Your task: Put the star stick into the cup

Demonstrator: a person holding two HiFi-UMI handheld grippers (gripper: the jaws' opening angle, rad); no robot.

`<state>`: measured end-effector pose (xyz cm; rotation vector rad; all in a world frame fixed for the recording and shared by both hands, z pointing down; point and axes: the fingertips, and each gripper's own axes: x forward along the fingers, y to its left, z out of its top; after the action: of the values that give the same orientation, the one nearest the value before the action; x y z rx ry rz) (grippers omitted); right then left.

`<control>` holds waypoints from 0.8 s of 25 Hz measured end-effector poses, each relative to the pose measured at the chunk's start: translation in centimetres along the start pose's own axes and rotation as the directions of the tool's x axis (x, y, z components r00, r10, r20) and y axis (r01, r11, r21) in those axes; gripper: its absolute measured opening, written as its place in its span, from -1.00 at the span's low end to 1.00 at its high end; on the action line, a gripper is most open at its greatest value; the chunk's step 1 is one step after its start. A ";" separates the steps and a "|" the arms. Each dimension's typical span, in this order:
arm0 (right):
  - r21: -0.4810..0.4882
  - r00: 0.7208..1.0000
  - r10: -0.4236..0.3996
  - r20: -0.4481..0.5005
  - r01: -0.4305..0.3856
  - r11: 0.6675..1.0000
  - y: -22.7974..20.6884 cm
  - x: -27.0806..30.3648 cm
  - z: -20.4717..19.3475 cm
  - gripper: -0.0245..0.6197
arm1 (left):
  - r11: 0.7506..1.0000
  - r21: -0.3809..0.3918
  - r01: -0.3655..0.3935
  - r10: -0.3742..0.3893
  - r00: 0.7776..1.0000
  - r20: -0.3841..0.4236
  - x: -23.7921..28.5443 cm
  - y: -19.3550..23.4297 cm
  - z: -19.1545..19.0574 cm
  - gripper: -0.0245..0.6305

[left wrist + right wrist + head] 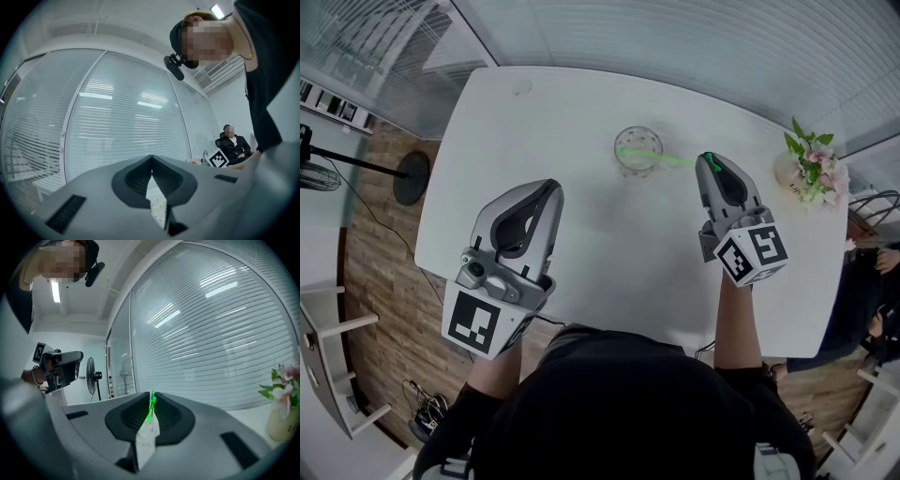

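Between the right gripper's [152, 397] fingertips: star stick [664, 157] pinched at one end, far end inside the cup [639, 170] rim just ahead of them; star shape unreadable. Left gripper [151, 158] fingers pressed together, empty, cup well beyond its tips.

Bright, even light leaves only faint, soft shadows on the white tabletop [581, 187]. Both gripper views bow strongly and darken at the rim. The left has a ceiling lamp [217, 10] glaring at one o'clock, the right a strip light [56, 291] at ten o'clock.
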<state>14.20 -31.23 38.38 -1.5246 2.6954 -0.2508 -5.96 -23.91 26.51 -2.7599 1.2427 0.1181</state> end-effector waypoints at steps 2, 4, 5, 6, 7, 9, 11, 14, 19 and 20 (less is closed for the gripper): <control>0.000 1.000 -0.003 0.000 0.003 1.000 0.0 -0.1 0.0 -0.81 | 1.000 0.005 -0.006 0.006 1.000 -0.011 -0.1 0.0 -0.1 -0.88; 0.003 1.000 -0.004 0.003 0.004 1.000 -0.1 -0.1 -0.1 -0.80 | 1.000 0.006 -0.007 0.007 1.000 -0.010 -0.1 0.1 -0.1 -0.88; 0.005 1.000 -0.005 0.004 0.005 1.000 -0.2 -0.2 -0.1 -0.80 | 1.000 0.005 -0.007 0.007 1.000 -0.010 -0.1 0.1 -0.1 -0.88; 0.006 1.000 -0.008 0.004 0.008 1.000 -0.3 -0.2 -0.2 -0.80 | 1.000 0.005 -0.007 0.007 1.000 -0.009 -0.1 0.1 -0.1 -0.88; 0.007 1.000 -0.010 0.003 0.010 1.000 -0.3 -0.2 -0.2 -0.80 | 1.000 0.004 -0.006 0.007 1.000 -0.008 -0.1 0.1 -0.1 -0.88; 0.006 1.000 -0.014 0.003 0.014 1.000 -0.3 -0.2 -0.1 -0.80 | 1.000 -0.002 -0.002 0.002 1.000 0.001 0.0 0.0 0.0 -0.88; 0.007 1.000 -0.013 0.005 0.013 1.000 -0.3 -0.2 -0.2 -0.80 | 1.000 -0.006 -0.002 0.002 1.000 0.003 -0.1 0.0 0.0 -0.88; -0.007 1.000 -0.016 0.002 0.016 1.000 -0.2 -0.2 -0.1 -0.80 | 1.000 -0.007 -0.002 0.002 1.000 0.004 -0.1 0.0 0.0 -0.88; -0.007 1.000 -0.005 0.018 0.005 1.000 -0.2 0.1 -0.1 -0.79 | 1.000 0.000 -0.009 0.009 1.000 0.001 -0.1 0.1 0.0 -0.88; -0.009 1.000 -0.003 0.015 0.003 1.000 -0.2 0.1 -0.1 -0.78 | 1.000 -0.002 -0.007 0.007 1.000 0.008 -0.1 0.1 0.1 -0.88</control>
<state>14.26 -31.37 38.55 -1.5266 2.6873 -0.2268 -6.09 -23.84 26.39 -2.7542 1.2511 0.1310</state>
